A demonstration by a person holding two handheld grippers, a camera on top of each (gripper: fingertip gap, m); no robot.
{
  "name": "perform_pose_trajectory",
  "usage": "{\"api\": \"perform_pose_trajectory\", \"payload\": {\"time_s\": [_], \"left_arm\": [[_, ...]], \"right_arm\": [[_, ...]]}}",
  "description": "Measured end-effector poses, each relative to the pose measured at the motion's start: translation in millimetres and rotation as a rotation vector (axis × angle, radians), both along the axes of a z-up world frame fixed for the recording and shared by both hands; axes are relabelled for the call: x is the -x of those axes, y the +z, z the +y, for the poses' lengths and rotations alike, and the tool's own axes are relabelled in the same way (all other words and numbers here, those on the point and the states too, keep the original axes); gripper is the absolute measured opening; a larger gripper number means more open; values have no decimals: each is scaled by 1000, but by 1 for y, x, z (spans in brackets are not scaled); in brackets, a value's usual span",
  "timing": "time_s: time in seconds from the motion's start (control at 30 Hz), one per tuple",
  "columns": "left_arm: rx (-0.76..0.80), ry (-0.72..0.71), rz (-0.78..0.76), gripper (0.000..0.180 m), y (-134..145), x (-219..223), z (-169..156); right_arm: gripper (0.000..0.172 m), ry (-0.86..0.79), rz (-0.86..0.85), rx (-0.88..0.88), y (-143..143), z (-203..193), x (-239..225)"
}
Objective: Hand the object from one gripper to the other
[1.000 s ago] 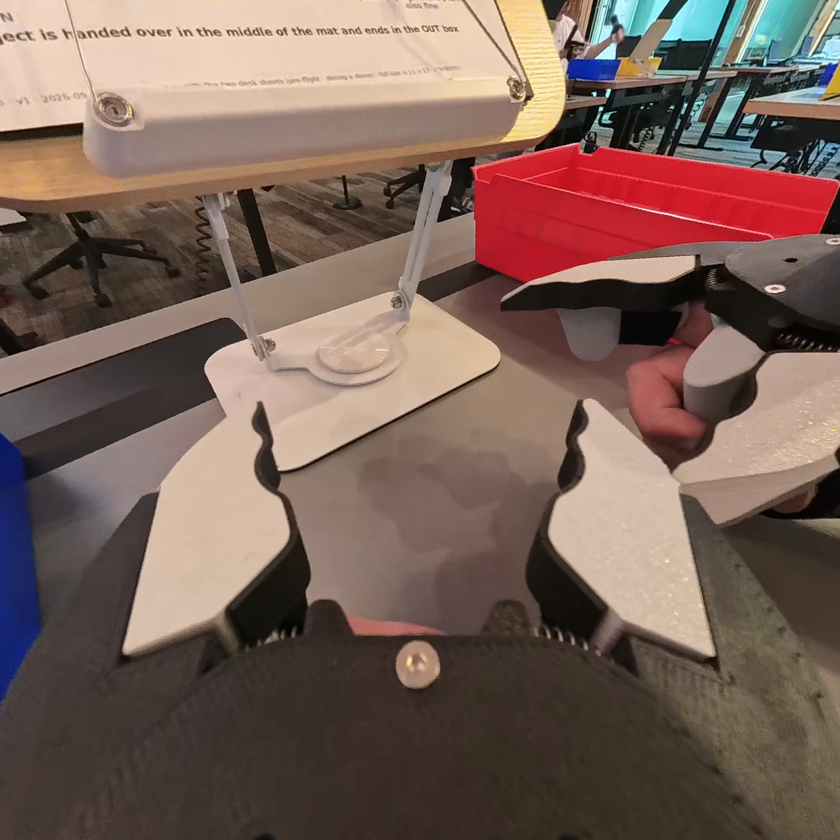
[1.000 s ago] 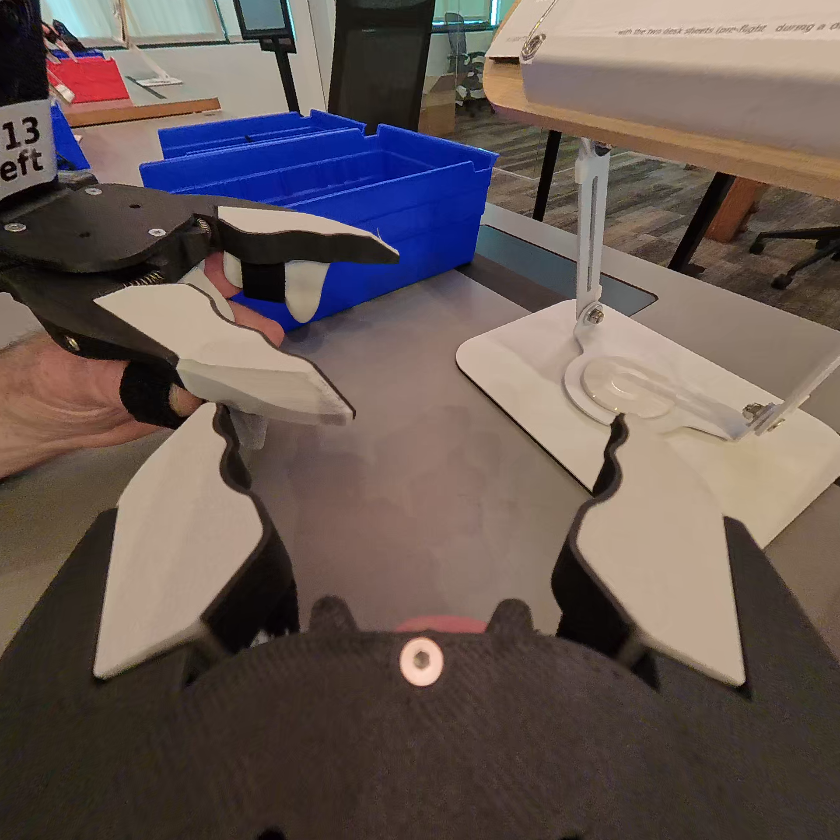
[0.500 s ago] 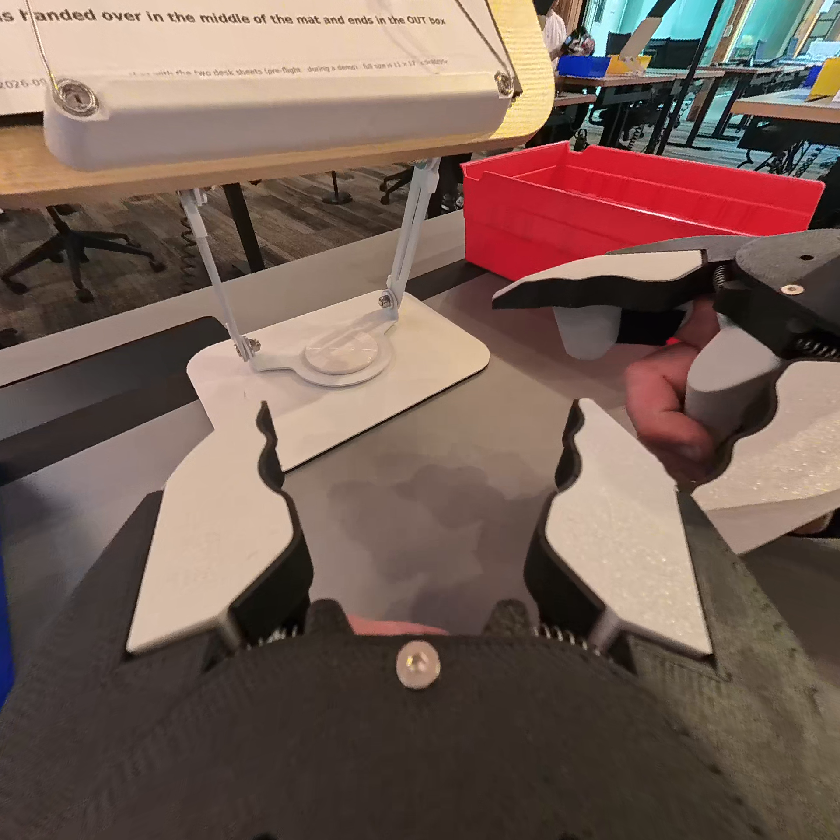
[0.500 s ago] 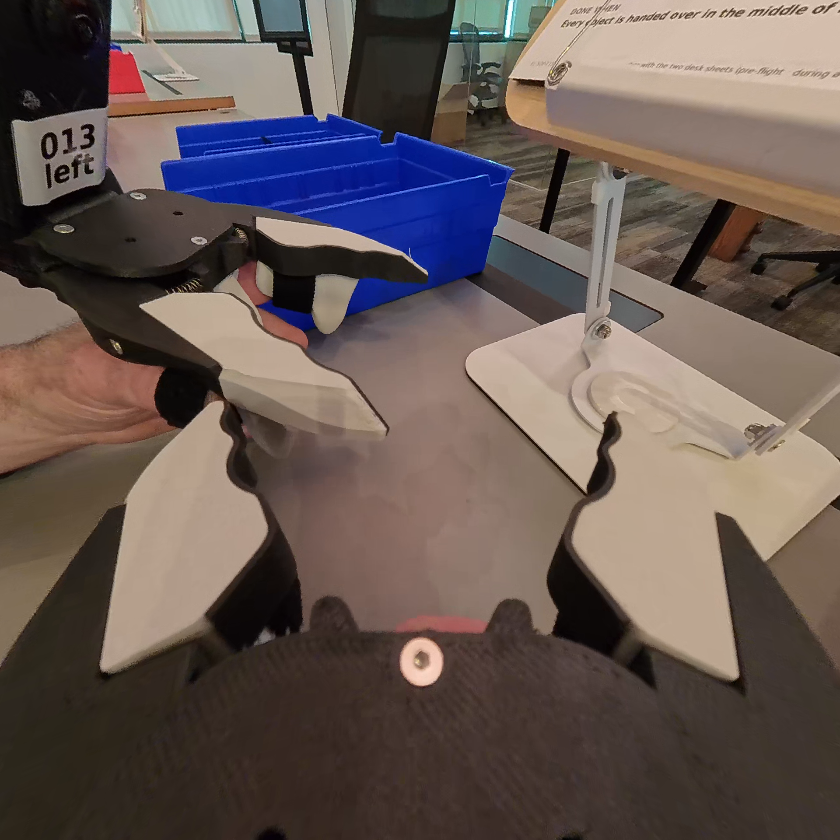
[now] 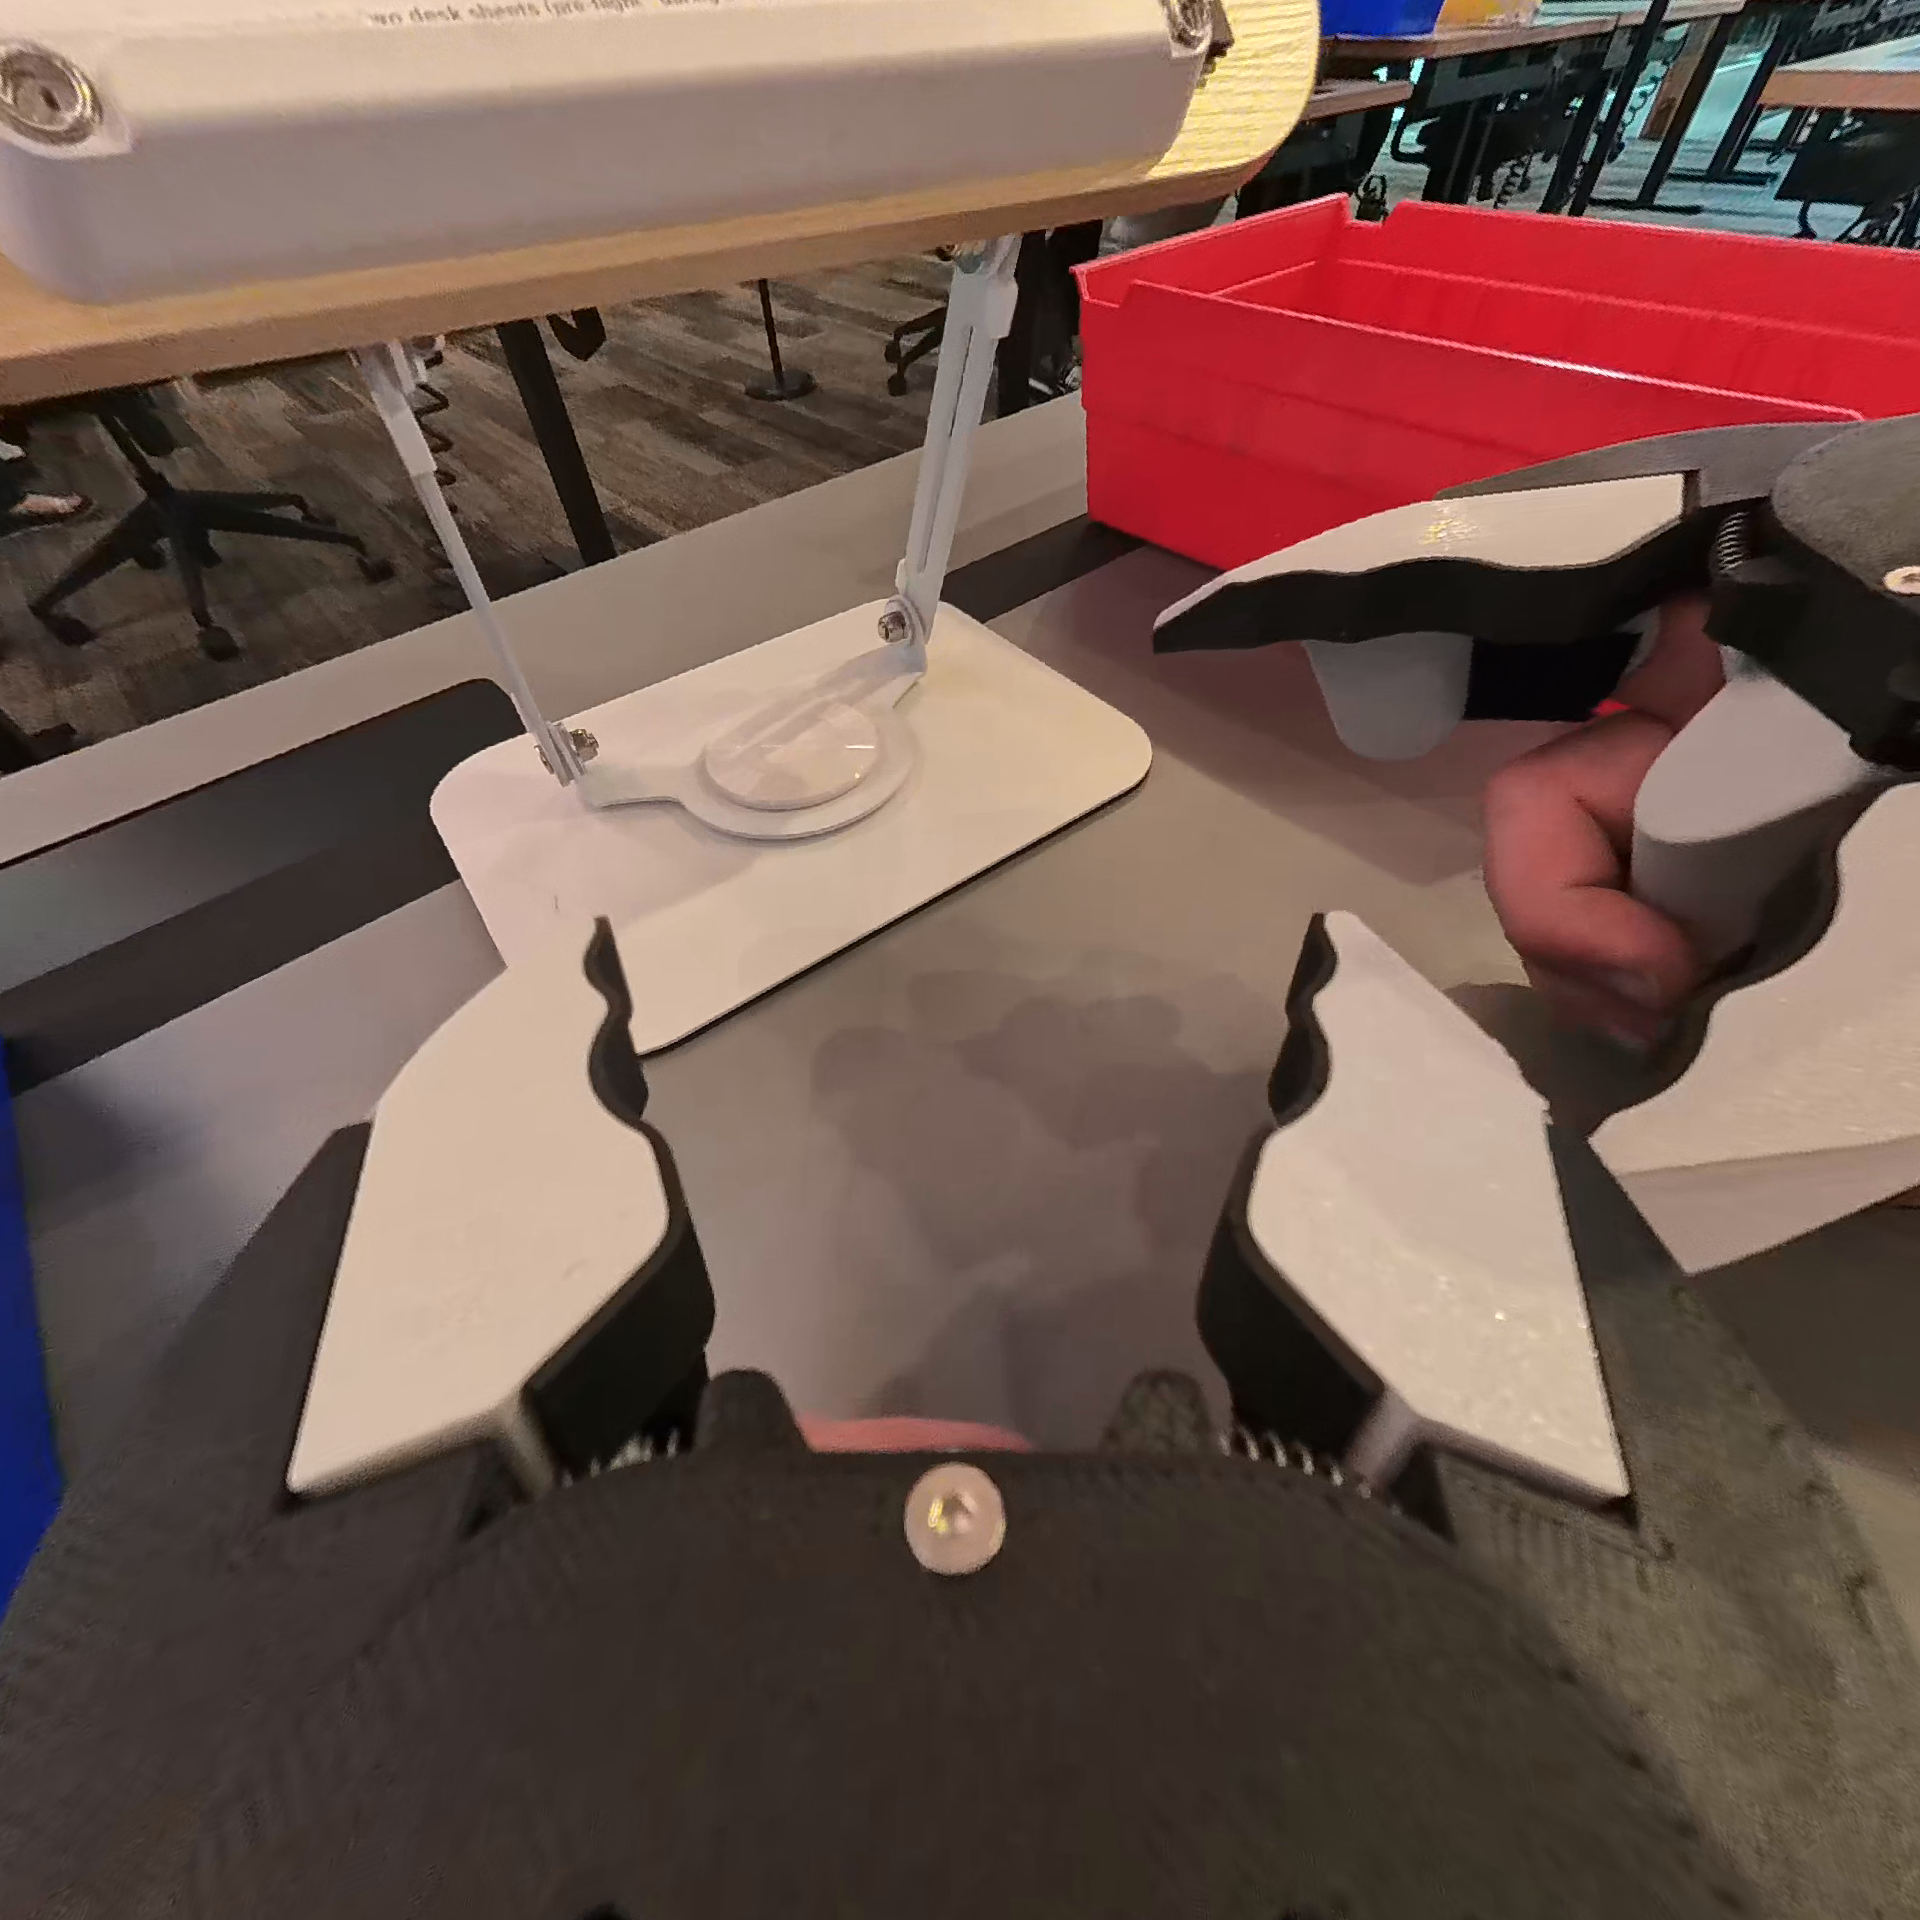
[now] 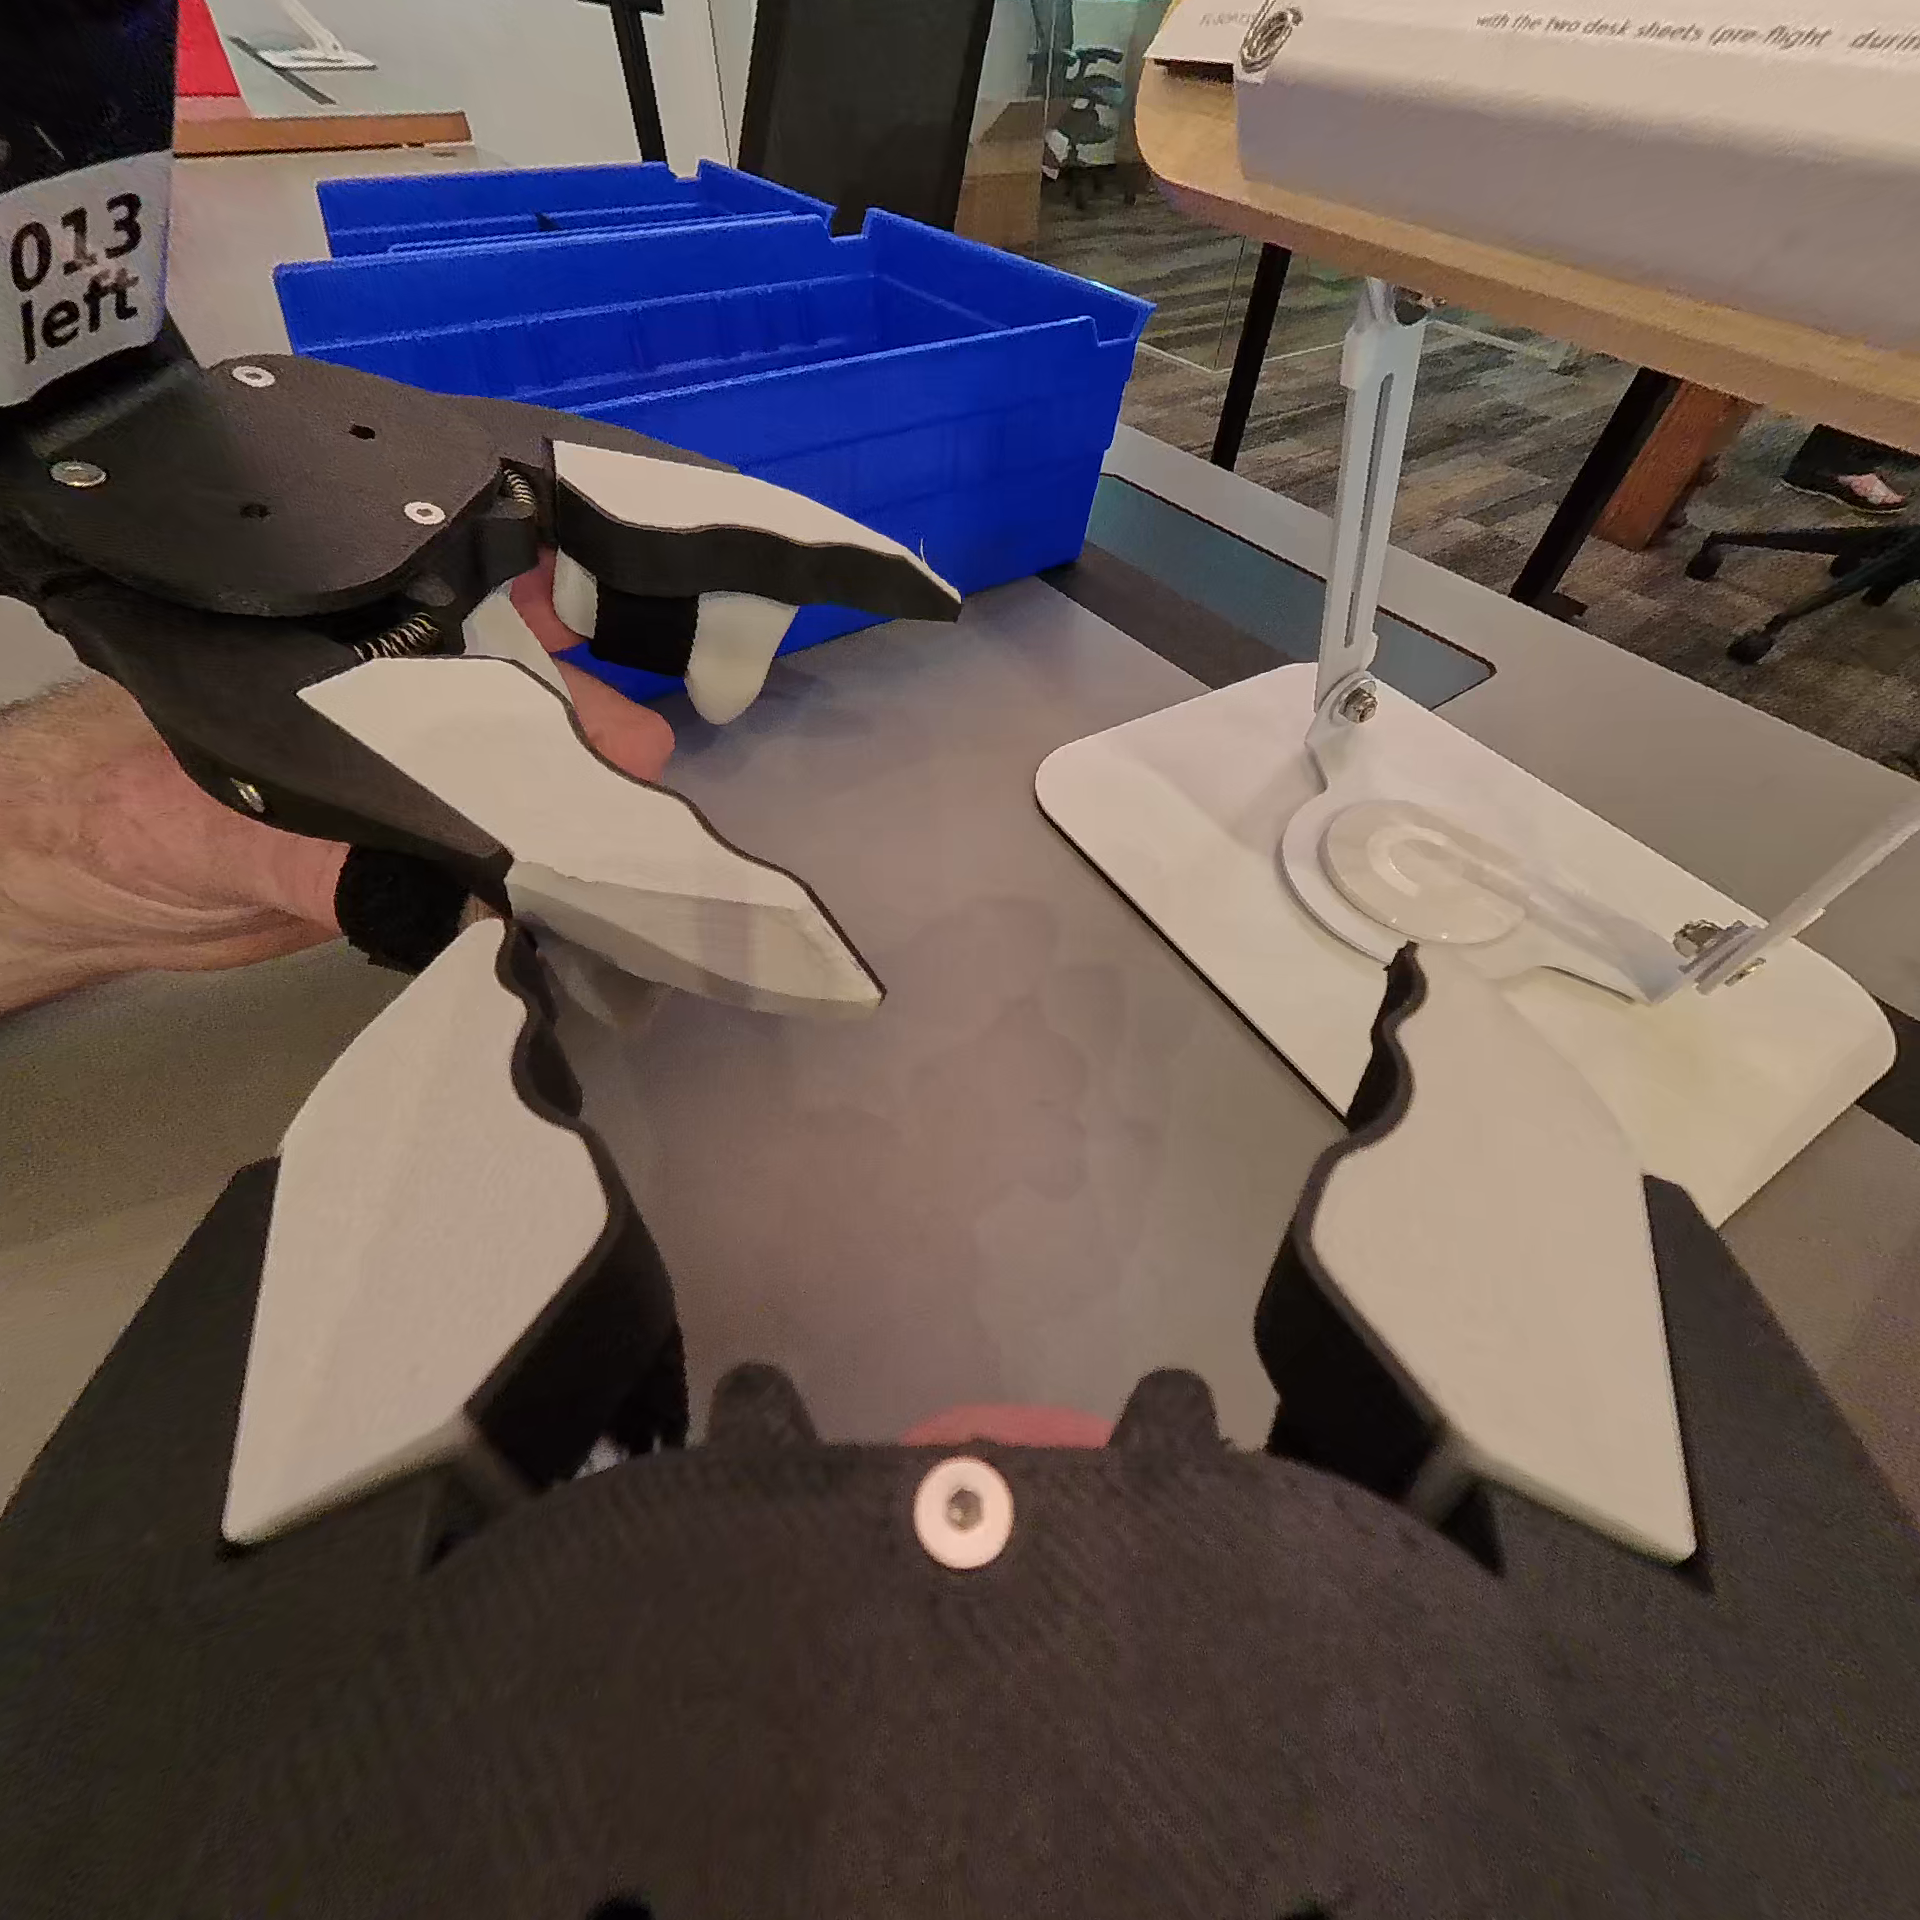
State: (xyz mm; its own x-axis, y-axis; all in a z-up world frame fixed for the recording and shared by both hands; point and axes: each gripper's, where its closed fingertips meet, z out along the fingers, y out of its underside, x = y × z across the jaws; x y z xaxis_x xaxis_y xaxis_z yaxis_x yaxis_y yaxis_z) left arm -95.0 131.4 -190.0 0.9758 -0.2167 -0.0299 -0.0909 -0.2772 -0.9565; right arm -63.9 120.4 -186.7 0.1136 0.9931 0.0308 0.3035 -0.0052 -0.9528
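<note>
My left gripper [image 5: 958, 935] is open with nothing between its fingers, and hovers over the grey mat [image 5: 987, 1049]. It also shows in the right wrist view [image 6: 914, 800], at the left, open and bare. My right gripper [image 6: 956, 940] is open and empty over the same mat [image 6: 935, 1143]. It also shows in the left wrist view [image 5: 1361, 883], at the right, open, with a hand [image 5: 1579, 862] on its handle. The two grippers point toward each other's side over the mat. No object to hand over shows in either view.
A white stand base [image 5: 790, 810] sits on the mat's far edge and carries a board with a sheet [image 5: 582, 114] overhead. It also shows at the right [image 6: 1195, 831]. A red bin [image 5: 1455, 353] stands far right, and a blue bin [image 6: 727, 343] far left.
Both grippers have shifted only slightly over the mat. Both stay open and empty.
</note>
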Motion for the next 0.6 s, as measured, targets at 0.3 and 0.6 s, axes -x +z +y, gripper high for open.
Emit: {"api": "perform_pose_trajectory", "payload": {"time_s": [0.3, 0.6], "left_arm": [[1, 2, 6, 116, 1, 0, 1], [15, -11, -20, 119, -3, -5, 5]], "right_arm": [[142, -4, -1, 13, -1, 2, 0], [142, -9, -28, -73, 5, 7, -5]]}}
